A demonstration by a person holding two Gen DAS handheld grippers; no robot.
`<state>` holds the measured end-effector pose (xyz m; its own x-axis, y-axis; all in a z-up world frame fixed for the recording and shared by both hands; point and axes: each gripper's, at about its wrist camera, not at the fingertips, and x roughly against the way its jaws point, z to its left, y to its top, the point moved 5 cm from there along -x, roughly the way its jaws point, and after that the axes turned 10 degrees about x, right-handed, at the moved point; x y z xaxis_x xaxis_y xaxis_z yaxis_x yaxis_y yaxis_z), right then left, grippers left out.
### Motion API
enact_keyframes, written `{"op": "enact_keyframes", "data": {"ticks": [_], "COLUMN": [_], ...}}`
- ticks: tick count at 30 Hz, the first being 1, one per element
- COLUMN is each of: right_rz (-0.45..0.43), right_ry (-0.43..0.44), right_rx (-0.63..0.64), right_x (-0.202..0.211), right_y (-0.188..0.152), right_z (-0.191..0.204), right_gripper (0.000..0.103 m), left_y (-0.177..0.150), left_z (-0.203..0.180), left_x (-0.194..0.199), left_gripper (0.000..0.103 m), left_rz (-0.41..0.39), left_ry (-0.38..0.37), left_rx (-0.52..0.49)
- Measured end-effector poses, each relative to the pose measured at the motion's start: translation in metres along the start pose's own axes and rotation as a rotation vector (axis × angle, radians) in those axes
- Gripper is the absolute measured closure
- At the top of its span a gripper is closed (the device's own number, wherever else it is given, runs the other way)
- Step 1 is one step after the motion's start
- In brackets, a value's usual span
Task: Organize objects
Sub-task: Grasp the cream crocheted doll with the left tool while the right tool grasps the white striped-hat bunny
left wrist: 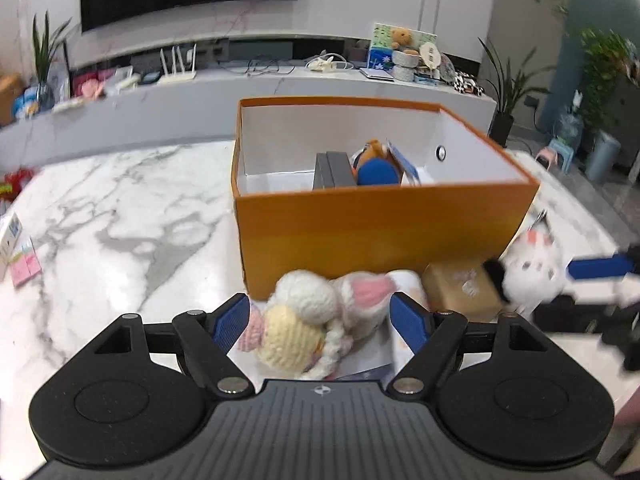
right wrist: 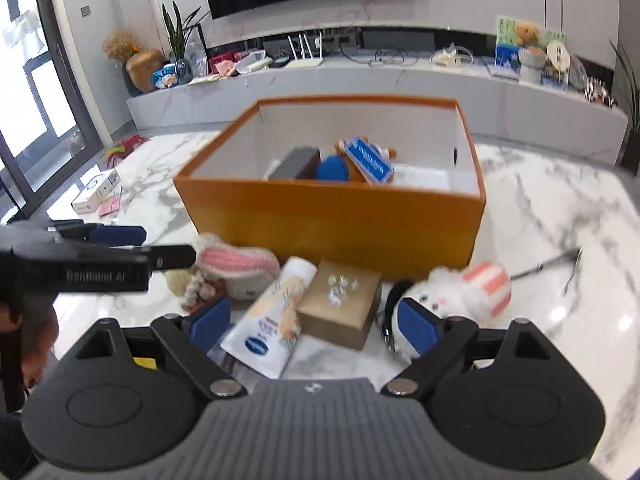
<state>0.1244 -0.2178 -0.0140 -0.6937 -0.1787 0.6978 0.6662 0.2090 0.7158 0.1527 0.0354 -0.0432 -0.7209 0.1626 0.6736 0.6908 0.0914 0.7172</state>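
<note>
Orange box (left wrist: 380, 232), white inside, fills mid-frame, holding a blue ball (left wrist: 378, 174). Both grippers (left wrist: 320, 320) (right wrist: 316, 324) gape, released. Only the right view shows the wipes pack (right wrist: 266, 328) whole.

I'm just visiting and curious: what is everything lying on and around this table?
box: one, orange, white inside, middle of the marble table.
things in the box: a grey block, a blue round thing, a blue card.
knitted doll: one, cream and pink, in front of the box.
pouch: one, white, beside the doll.
small carton: one, brown, on the pouch.
plush toy: one, white and pink, right of the carton.
left gripper: fingers open around the doll.
right gripper: fingers open.
</note>
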Motion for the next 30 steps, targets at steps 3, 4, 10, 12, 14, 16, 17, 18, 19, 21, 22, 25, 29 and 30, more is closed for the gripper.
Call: {"op": "enact_keyframes", "data": {"ticks": [3,4,10,12,14,16,17,18,19,21,22,25,29,30], "right_rz": [0.004,0.004,0.046,0.045,0.044,0.053,0.055,0.061,0.066,0.071,0.078,0.088,0.093,0.095], "right_ry": [0.005,0.004,-0.036,-0.043,-0.065,-0.099,-0.117,-0.136,-0.151,-0.184,-0.198,-0.214,-0.200,-0.200], "right_rx": [-0.014,-0.027,-0.109,-0.118,-0.120,-0.103,-0.097,-0.098,-0.108,-0.147,-0.165,-0.208,-0.310,-0.331], "right_x": [-0.002,-0.003,-0.019,-0.024,-0.031,-0.041,-0.045,-0.049,-0.053,-0.057,-0.058,-0.065,-0.073,-0.075], "right_y": [-0.006,-0.009,-0.022,-0.024,-0.025,-0.023,-0.022,-0.022,-0.022,-0.023,-0.023,-0.027,-0.030,-0.031], "right_z": [-0.013,-0.018,-0.049,-0.053,-0.055,-0.056,-0.057,-0.058,-0.060,-0.065,-0.068,-0.075,-0.088,-0.090], "right_gripper": [0.012,0.012,0.011,0.011,0.011,0.011,0.011,0.011,0.009,0.009,0.008,0.008,0.008,0.008], "left_y": [-0.008,-0.010,-0.015,-0.018,-0.018,-0.019,-0.019,-0.019,-0.020,-0.020,-0.019,-0.018,-0.017,-0.017], "left_z": [0.000,0.002,0.008,0.009,0.008,0.009,0.011,0.012,0.014,0.017,0.019,0.024,0.031,0.031], "left_x": [-0.008,-0.011,-0.030,-0.036,-0.042,-0.045,-0.046,-0.046,-0.047,-0.047,-0.048,-0.049,-0.054,-0.055], "left_gripper": [0.012,0.012,0.011,0.010,0.009,0.008,0.008,0.007,0.006,0.006,0.006,0.006,0.005,0.005], "left_rz": [-0.046,-0.051,-0.021,-0.016,-0.012,-0.008,-0.004,-0.002,-0.002,0.010,0.020,0.046,0.064,0.064], "left_ry": [0.013,0.000,-0.021,-0.017,-0.018,-0.031,-0.041,-0.049,-0.054,-0.072,-0.082,-0.116,-0.156,-0.163], "left_rx": [-0.082,-0.093,-0.106,-0.090,-0.092,-0.076,-0.062,-0.052,-0.046,-0.026,-0.012,0.018,0.070,0.078]}}
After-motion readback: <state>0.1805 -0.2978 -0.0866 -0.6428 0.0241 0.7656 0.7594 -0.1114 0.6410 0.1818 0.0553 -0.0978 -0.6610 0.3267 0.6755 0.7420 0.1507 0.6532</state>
